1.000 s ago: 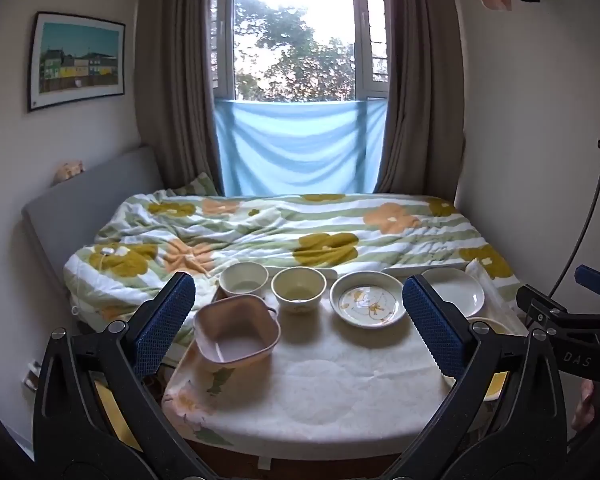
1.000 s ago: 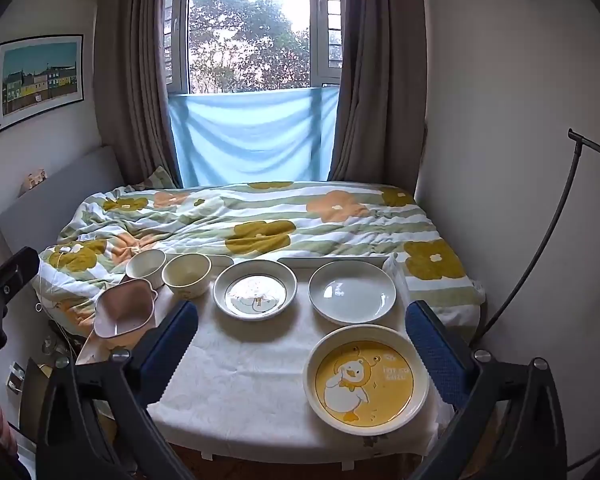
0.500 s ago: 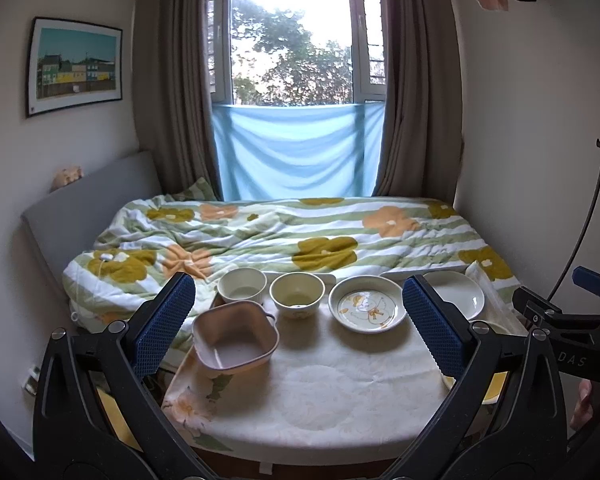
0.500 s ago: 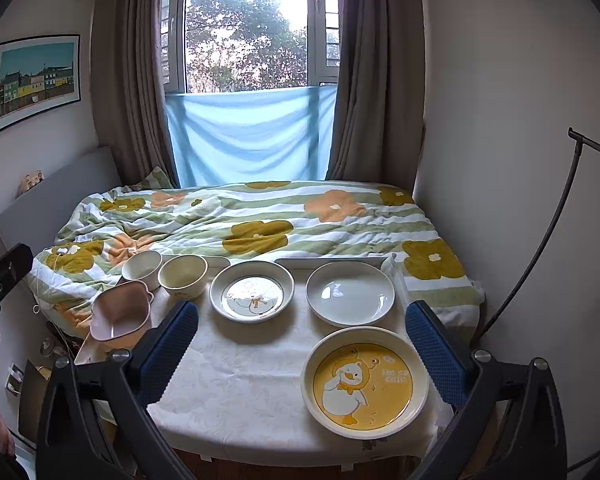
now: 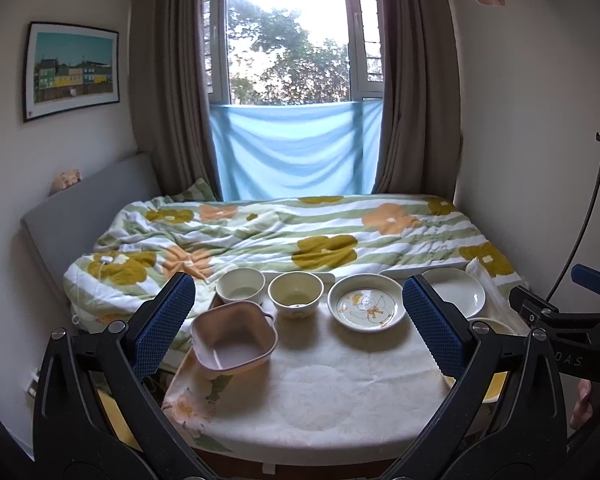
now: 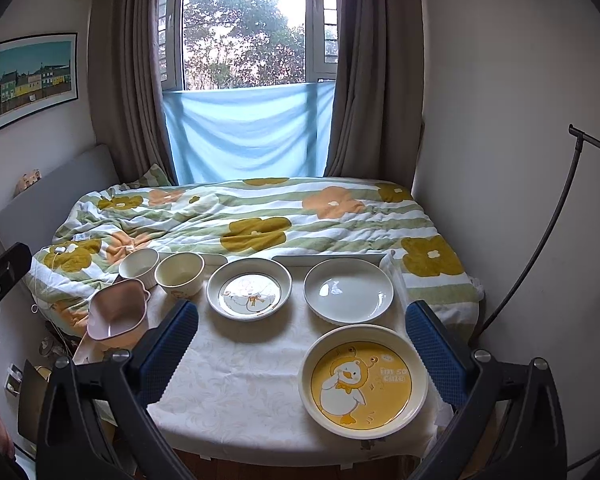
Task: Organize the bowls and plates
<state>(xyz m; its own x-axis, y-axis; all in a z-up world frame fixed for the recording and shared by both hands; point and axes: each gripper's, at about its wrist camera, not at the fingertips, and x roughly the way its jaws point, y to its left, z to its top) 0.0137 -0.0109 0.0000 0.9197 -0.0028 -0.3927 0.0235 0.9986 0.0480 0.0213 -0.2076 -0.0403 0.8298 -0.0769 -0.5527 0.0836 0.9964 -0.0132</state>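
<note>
A small table [image 6: 236, 384] with a white cloth holds the dishes. A pink square bowl [image 5: 234, 336] [image 6: 118, 314] sits at the left. Behind it stand a white round bowl [image 5: 240, 286] [image 6: 139, 266] and a cream bowl [image 5: 296, 293] [image 6: 179, 274]. A duck-print deep plate [image 5: 366, 307] [image 6: 249, 289] and a plain white plate [image 5: 456, 290] [image 6: 348, 290] lie along the back. A large yellow duck plate [image 6: 364, 380] lies front right. My left gripper [image 5: 298, 324] and right gripper [image 6: 300, 356] are both open and empty, held above the table's front.
A bed with a flowered quilt [image 5: 300, 232] butts against the table's far edge. Walls close in on both sides. A thin black stand [image 6: 548, 236] leans at the right. The window with brown curtains [image 6: 128, 80] is behind the bed.
Both views have shifted slightly; the dishes sit a little higher and farther in the frames, so both grippers have drawn back or tilted a little. No dish has moved.
</note>
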